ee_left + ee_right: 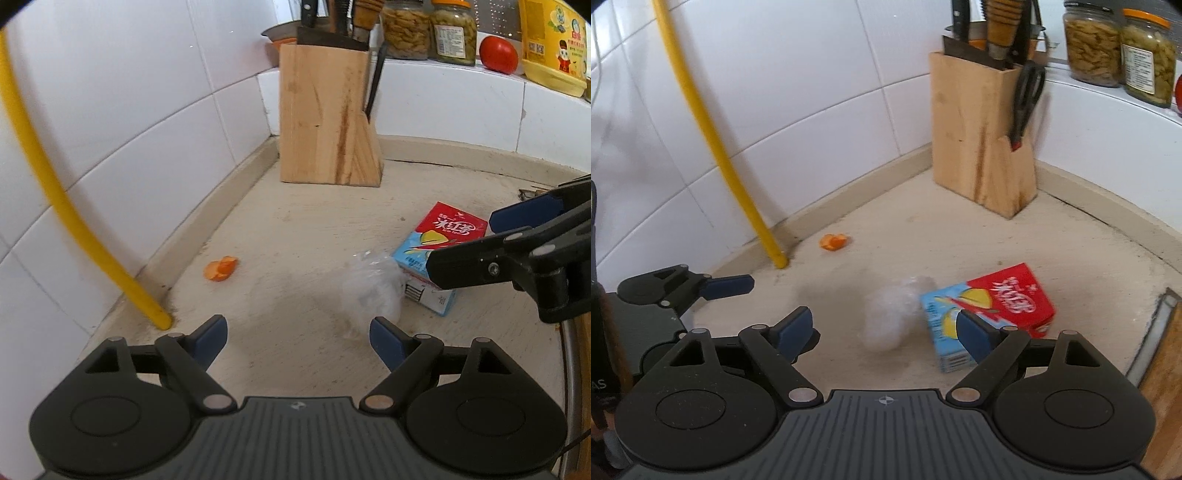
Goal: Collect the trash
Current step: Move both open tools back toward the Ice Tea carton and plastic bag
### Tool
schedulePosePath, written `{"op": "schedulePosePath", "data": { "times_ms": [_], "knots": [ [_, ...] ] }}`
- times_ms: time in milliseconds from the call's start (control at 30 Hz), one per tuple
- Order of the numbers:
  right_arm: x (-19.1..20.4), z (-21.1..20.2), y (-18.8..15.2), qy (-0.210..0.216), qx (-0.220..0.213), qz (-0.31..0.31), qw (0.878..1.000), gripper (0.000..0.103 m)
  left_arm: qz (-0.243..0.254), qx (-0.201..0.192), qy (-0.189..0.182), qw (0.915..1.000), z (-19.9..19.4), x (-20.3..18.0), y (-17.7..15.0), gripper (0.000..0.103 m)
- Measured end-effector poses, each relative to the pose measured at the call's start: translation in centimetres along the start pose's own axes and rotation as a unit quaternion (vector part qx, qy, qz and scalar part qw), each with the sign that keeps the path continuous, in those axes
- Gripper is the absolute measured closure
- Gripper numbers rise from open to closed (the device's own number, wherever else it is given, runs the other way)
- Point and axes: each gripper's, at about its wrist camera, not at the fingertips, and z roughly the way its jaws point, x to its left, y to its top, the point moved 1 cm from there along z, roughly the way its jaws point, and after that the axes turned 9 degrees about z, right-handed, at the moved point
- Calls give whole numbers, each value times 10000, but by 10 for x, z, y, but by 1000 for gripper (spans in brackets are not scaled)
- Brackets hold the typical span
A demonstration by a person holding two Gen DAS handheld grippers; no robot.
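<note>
Left gripper (297, 341): I see its jaws spread wide with nothing between the blue pads; bare counter lies beneath them.
Right gripper (884, 332): I see it wide apart too, pads pressing on nothing; in the left wrist view it enters from 3 o'clock, above the carton.
Drink carton (988, 314): red and blue, lying on its side on the counter (923, 236), at about 1 o'clock from my right gripper; its near corner sits behind the right pad, and I cannot tell whether they touch.
Plastic wad (886, 317): crumpled clear film, touching the carton's left side, at 12 o'clock just ahead of my right jaws.
Orange peel (220, 268): small scrap near the wall, at 11 o'clock from my left gripper, well apart from the carton.
Yellow hose (55, 192): runs down the tiles to the counter, just left of the peel.
Knife block (325, 118): wooden, upright in the far corner at 12 o'clock, with knives and scissors (1027, 103) in it.
Ledge behind: two jars (428, 29), a tomato (498, 53) and a yellow bottle (554, 44).
</note>
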Motion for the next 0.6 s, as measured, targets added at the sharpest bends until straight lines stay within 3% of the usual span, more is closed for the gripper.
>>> {"op": "schedulePosePath", "data": {
  "times_ms": [267,500,600],
  "knots": [
    [-26,4,9,-216,49,8,9998,11,160,-10,-247,9996,19,-13,9,23],
    [-63,16,21,-623,144,31,9980,7,771,-161,-559,9953,32,-25,8,23],
    [-77,25,25,-754,231,89,9968,6,682,-278,-746,9945,33,-22,8,23]
  ]
}}
